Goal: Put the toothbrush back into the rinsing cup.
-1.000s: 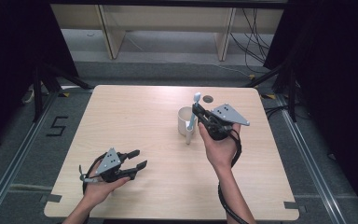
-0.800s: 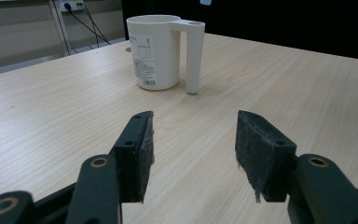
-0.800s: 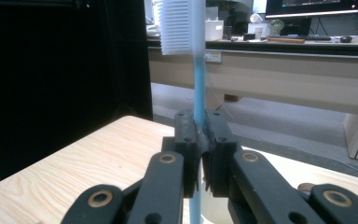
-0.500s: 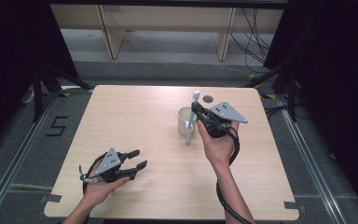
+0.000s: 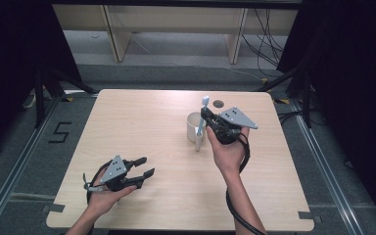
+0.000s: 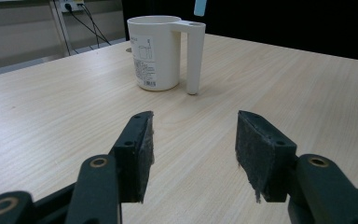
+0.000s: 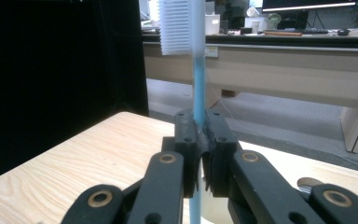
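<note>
2 grippers are at work over the light wooden table [image 5: 142, 127]. In the high view the right gripper [image 5: 204, 117] is lifted at about 2 o'clock from the table's middle, its jaws clenched on the shaft of a toothbrush [image 5: 201, 123]. The toothbrush stands nearly upright, head at 12 o'clock and lower end at 6 o'clock, just beside the white cup [image 5: 194, 126], crossing its right rim in that view; whether it touches the cup I cannot tell. In the right gripper view the 2 black jaws of that gripper [image 7: 199, 140] press on the pale blue shaft of the toothbrush [image 7: 197, 70] from both sides, and the white bristles face 9 o'clock at the top of the frame.

The left gripper [image 5: 144, 166] sits low at about 7 o'clock on the table, well apart from the cup, its jaws released with nothing between them. In the left gripper view its 2 padded jaws [image 6: 193, 140] stand spread above bare wood, and the cup [image 6: 156, 51] stands upright at 12 o'clock, its straight handle on the 3 o'clock side reaching down to the tabletop. A small blue tip of the toothbrush [image 6: 199, 7] hangs above that handle.

A dark round hole [image 5: 218, 104] lies in the table at 1 o'clock from the cup.
</note>
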### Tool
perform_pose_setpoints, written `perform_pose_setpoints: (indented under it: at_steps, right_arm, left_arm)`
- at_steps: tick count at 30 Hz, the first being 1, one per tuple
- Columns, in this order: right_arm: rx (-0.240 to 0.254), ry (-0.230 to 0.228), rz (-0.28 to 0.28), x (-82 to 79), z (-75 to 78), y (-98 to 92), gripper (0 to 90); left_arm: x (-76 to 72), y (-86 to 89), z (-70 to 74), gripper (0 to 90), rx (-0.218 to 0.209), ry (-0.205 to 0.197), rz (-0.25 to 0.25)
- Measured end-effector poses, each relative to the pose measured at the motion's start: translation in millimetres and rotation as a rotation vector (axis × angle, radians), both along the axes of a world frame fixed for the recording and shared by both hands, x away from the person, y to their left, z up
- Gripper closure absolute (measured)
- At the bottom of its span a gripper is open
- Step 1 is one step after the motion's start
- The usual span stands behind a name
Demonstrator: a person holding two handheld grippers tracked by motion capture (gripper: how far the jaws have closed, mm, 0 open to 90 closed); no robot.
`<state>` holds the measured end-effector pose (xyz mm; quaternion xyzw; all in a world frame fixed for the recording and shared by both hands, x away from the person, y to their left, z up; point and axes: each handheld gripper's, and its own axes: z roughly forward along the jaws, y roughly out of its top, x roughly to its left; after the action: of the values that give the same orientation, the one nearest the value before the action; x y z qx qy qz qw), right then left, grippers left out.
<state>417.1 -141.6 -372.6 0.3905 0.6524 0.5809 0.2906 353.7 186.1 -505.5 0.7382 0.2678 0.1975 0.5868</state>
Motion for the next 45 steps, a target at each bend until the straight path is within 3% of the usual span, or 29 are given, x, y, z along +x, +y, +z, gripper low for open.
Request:
perform_pose_setpoints:
  at_steps: [18,24,27,31,45]
  right_arm:
    - [-0.015,0.015,-0.02,6.3,-11.5,-0.2,85.9]
    - [-0.013,0.029,-0.026,6.8,-14.7,0.8,85.9]
    - [-0.029,0.01,-0.029,9.3,-16.6,0.1,85.9]
    - [-0.018,0.035,-0.027,9.9,-20.1,1.9,85.9]
    - [-0.04,0.05,-0.027,13.6,-32.6,3.8,85.9]
  left_arm:
    - [0.2,-0.3,-0.3,46.3,-0.011,0.0,-0.003]
    - [-0.5,0.3,0.0,46.3,0.009,0.007,0.002]
    - [-0.6,0.2,0.0,46.3,0.008,0.007,0.001]
    - [-0.7,0.6,-0.1,46.3,0.01,0.008,0.001]
    - [-0.7,0.2,-1.0,46.2,0.008,0.01,0.0]
